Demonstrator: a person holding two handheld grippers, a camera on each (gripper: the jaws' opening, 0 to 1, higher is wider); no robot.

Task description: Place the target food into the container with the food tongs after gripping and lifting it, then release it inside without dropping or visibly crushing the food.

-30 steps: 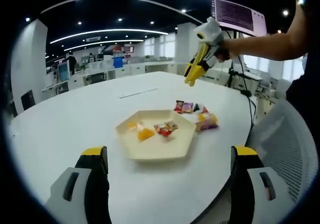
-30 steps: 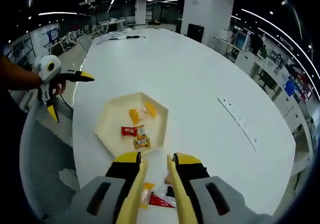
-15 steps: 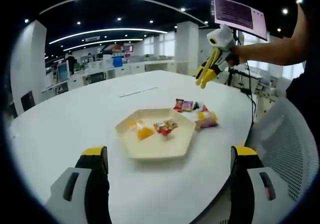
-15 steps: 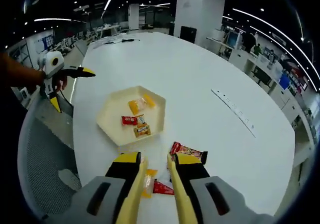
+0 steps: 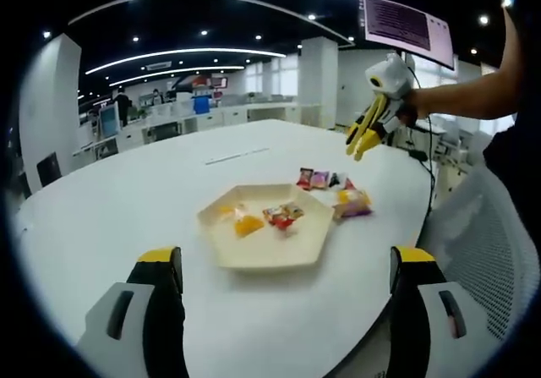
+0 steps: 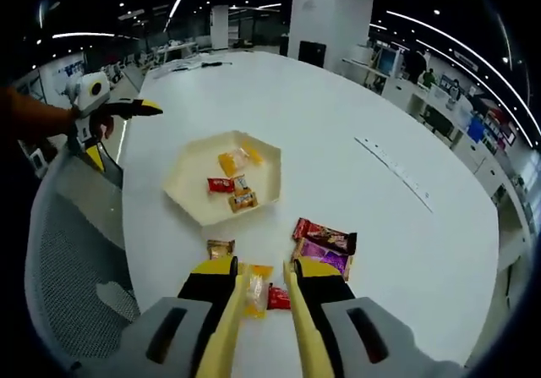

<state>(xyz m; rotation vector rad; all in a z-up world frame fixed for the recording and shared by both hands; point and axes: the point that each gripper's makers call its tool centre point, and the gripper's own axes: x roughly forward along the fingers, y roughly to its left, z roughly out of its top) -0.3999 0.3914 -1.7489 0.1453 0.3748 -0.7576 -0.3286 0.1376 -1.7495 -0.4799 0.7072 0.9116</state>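
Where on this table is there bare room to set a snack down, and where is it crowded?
Free: the wide white table beyond the hexagonal tray, out toward the long strip, and the stretch right of the strip. Crowded: the near edge by the right gripper, where loose wrapped snacks cluster. The tray itself holds a few snacks but has bare floor on its left half.

The big white table point(image 6: 338, 133) looks smooth with a faint sheen. The cream tray point(image 6: 190, 194) seems matt plastic. Its snack wrappers point(image 6: 230, 190) are glossy foil, and the chair back point(image 6: 72, 260) is grey mesh.
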